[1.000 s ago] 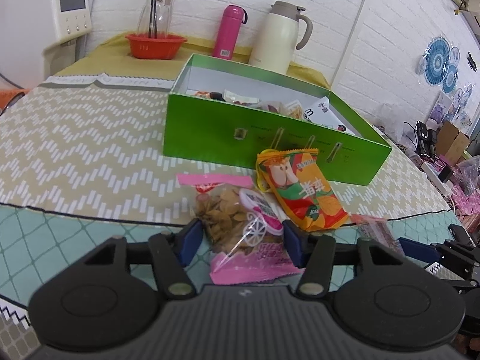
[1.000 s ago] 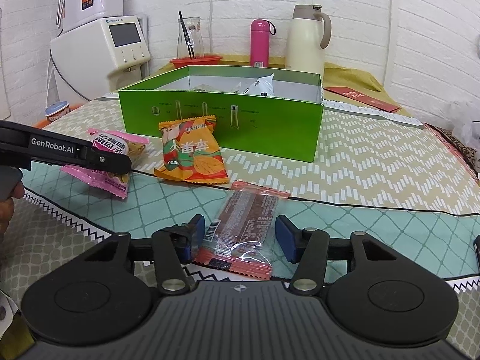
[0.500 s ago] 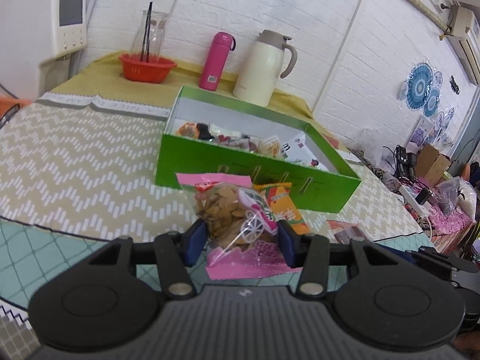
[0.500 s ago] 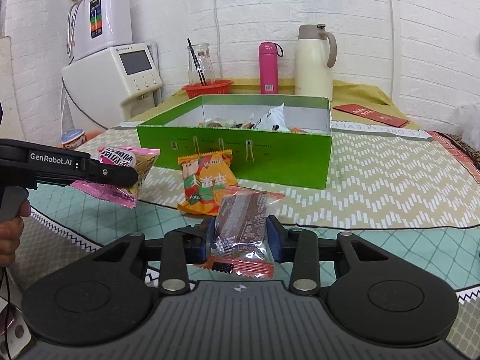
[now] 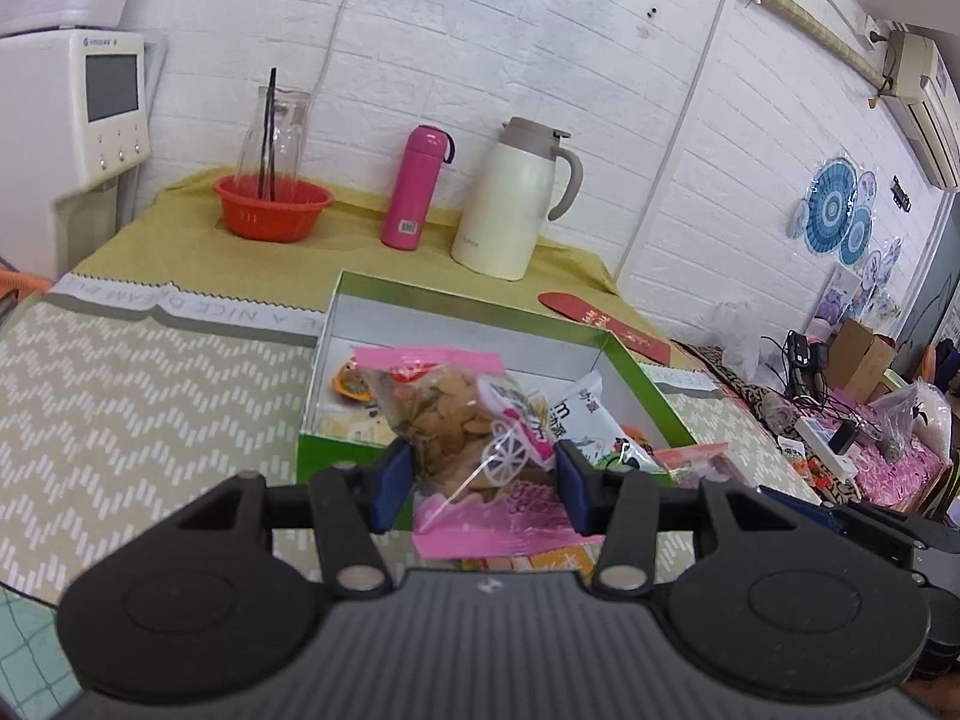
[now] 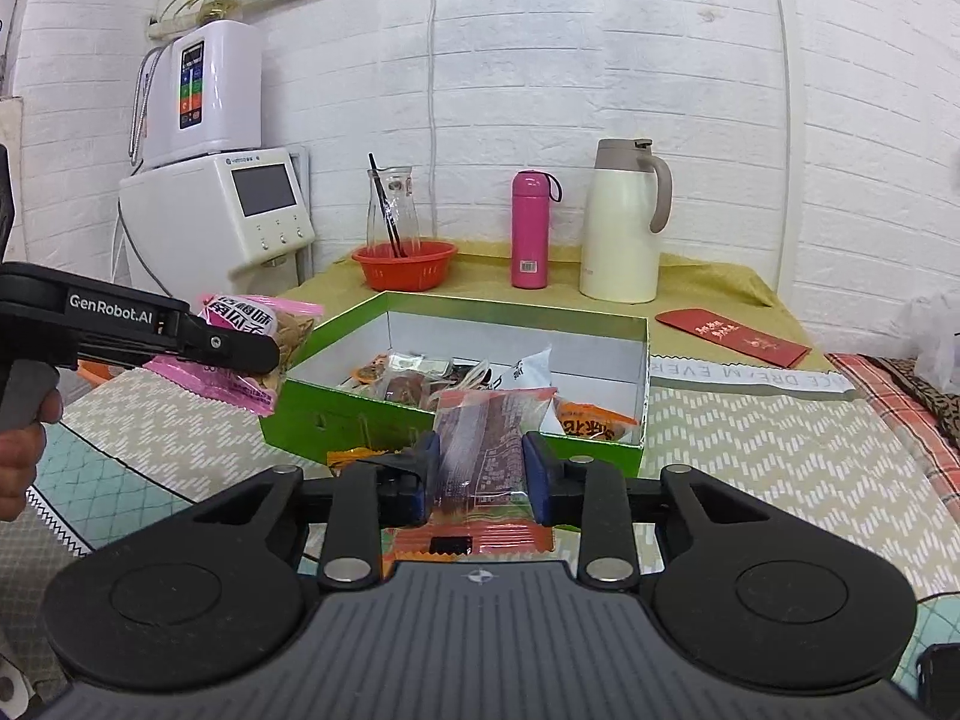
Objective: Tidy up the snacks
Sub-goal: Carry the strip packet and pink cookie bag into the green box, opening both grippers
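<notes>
Snacks are partly sorted: several lie in the green box (image 6: 643, 360), while a pink bag (image 5: 474, 420) is clamped by the left gripper (image 5: 477, 483) and a red packet (image 6: 486, 444) by the right gripper (image 6: 480, 477), both held raised before the box, not yet dropped in.

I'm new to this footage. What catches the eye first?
The green box of snacks at mid-table. Each gripper holds a packet up before it: the left gripper a pink bag of brown crisps, the right gripper a clear red-edged packet.
</notes>
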Tool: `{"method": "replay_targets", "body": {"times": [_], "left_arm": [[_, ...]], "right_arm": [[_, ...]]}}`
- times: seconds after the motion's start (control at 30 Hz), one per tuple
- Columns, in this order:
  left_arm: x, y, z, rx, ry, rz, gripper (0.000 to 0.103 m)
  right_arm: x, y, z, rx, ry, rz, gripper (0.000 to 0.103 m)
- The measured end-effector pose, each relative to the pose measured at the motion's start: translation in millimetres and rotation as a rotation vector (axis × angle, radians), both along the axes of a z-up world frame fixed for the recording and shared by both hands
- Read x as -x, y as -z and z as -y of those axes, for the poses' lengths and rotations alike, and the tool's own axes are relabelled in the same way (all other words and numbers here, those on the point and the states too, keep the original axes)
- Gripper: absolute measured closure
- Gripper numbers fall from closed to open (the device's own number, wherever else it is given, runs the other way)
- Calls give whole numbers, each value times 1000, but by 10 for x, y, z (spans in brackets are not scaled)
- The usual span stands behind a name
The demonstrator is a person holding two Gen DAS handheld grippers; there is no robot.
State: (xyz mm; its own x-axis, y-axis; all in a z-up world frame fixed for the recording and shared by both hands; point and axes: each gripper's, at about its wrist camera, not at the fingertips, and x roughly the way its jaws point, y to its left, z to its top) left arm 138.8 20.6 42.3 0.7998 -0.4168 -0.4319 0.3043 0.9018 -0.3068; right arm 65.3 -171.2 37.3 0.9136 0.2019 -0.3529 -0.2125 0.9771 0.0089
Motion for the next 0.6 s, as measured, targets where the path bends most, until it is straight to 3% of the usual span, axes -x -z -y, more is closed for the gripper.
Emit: {"method": "replay_targets", "body": {"times": [0.27,0.6], "left_arm": [[-259,-120,85,-11,-13,21,54],[-813,0,121,13,-45,-26,54]], "right_arm": [[-279,-190,52,15,32,88,50],[-957,-3,216,-28,116,84,48]]}}
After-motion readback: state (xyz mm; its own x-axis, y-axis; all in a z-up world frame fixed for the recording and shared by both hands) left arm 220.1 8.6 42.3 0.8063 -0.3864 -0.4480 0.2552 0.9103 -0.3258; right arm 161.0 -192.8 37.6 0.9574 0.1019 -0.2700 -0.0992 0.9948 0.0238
